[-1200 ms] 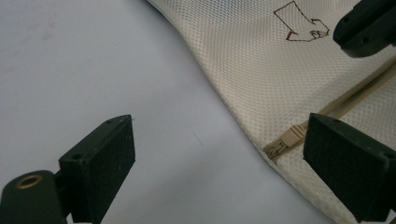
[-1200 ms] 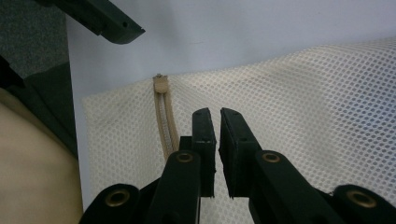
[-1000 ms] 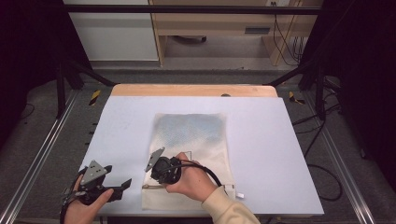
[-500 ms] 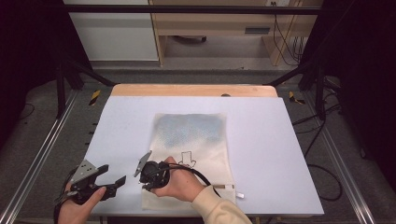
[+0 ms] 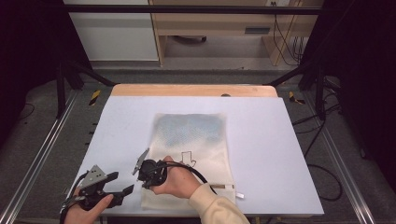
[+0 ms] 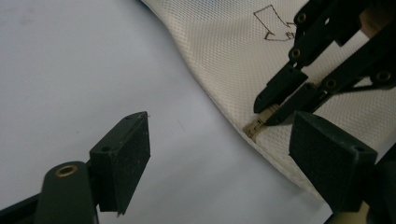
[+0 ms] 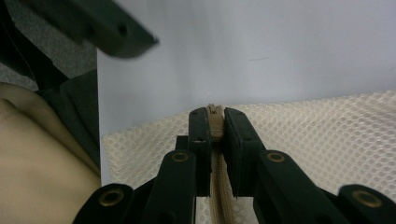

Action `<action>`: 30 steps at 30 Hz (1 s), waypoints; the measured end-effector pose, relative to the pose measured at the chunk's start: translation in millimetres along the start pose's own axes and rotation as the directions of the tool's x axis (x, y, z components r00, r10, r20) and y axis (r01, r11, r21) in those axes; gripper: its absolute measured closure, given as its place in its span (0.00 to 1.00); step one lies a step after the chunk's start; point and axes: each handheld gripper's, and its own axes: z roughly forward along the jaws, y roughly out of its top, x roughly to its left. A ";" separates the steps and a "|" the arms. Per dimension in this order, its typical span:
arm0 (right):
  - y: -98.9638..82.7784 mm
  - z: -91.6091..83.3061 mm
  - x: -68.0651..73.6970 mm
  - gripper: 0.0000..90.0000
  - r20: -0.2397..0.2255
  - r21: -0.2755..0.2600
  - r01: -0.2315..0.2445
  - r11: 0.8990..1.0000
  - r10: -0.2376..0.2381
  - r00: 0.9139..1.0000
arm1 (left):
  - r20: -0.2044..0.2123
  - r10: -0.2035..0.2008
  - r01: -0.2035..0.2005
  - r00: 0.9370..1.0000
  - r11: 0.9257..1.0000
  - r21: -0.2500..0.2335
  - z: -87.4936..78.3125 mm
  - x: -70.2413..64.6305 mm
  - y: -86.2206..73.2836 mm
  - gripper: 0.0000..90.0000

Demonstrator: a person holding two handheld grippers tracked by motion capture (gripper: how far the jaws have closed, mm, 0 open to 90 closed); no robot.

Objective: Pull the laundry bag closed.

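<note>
two right tongs [image 7: 213,128] pads pinching zipper pull [image 7: 214,122], mesh bag [image 5: 194,140] whole from above

Both grippers are matte black with brass-coloured screws at the linkages. The left gripper [image 5: 125,190] has a grey triangular plate, the right gripper [image 5: 140,173] a black cable, next to a cream sleeve [image 5: 215,209].

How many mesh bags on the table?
1. The cream mesh bag lies flat mid-table, its near-left corner under the right tool, which is shut on the zipper pull. The left tool stands open beside it.
</note>
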 end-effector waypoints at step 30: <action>14.3 -36.6 0.2 0.91 0.012 -0.023 0.039 0.999 -0.038 0.999 | 0.264 -0.088 0.076 0.960 0.996 0.056 48.1 -4.4 6.9 0.52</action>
